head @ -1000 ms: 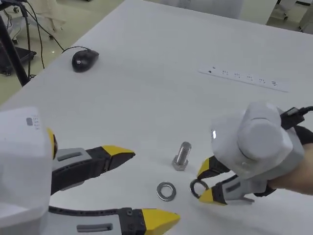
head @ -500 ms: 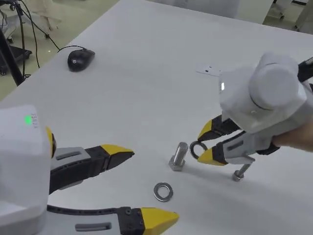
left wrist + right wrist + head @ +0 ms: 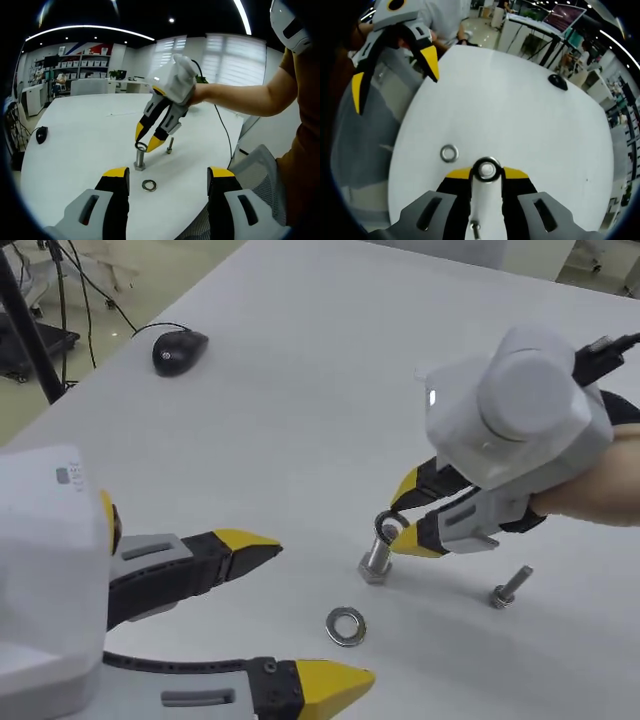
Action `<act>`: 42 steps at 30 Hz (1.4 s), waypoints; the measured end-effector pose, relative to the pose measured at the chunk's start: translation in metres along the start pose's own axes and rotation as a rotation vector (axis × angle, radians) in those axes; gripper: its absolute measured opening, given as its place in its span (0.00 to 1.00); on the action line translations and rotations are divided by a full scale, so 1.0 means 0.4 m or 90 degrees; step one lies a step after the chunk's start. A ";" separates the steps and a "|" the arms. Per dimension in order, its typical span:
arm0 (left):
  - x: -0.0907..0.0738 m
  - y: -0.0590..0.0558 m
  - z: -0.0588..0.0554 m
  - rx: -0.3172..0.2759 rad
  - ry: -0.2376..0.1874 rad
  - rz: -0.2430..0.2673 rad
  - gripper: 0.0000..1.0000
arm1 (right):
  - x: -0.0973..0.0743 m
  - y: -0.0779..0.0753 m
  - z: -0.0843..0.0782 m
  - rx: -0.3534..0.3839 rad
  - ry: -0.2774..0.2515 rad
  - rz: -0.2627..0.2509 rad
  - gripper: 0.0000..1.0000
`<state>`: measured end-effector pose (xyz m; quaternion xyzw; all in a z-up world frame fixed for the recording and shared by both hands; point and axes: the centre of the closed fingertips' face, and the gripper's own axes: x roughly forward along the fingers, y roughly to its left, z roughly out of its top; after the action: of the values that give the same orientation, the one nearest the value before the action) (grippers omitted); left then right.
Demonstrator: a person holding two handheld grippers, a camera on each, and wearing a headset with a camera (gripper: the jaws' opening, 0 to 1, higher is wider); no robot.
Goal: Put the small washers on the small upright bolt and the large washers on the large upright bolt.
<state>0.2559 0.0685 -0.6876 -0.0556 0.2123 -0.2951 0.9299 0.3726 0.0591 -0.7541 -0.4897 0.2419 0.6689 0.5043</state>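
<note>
Hanging at the very tip of the large bolt (image 3: 377,560) — which stands head-down on the white table (image 3: 300,390) — is a large washer (image 3: 386,528), pinched at its edge between the yellow-tipped fingers of the right gripper (image 3: 405,515). In the right gripper view, the ring frames the bolt's end. A second washer (image 3: 346,626) lies flat just beside the bolt, and the small bolt (image 3: 510,586) sits near, below that gripper. The left gripper (image 3: 300,612) hovers nearer the person, fingers spread wide, holding nothing. A computer mouse (image 3: 179,351) rests well apart.
</note>
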 end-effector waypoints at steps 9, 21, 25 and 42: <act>0.004 0.001 -0.001 -0.004 -0.003 0.001 0.62 | 0.023 0.003 -0.014 -0.004 0.008 0.006 0.22; 0.007 -0.001 -0.003 -0.012 -0.006 -0.001 0.62 | 0.014 0.008 0.002 -0.036 0.025 0.015 0.22; 0.007 -0.001 0.000 -0.014 -0.009 -0.002 0.62 | 0.020 0.006 -0.003 -0.058 0.042 0.025 0.22; 0.007 0.006 -0.005 -0.016 -0.008 0.000 0.62 | 0.099 0.018 -0.027 -0.041 0.050 0.051 0.22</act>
<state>0.2585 0.0690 -0.6909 -0.0695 0.2099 -0.2923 0.9304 0.3700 0.0649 -0.7952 -0.5215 0.2591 0.6762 0.4513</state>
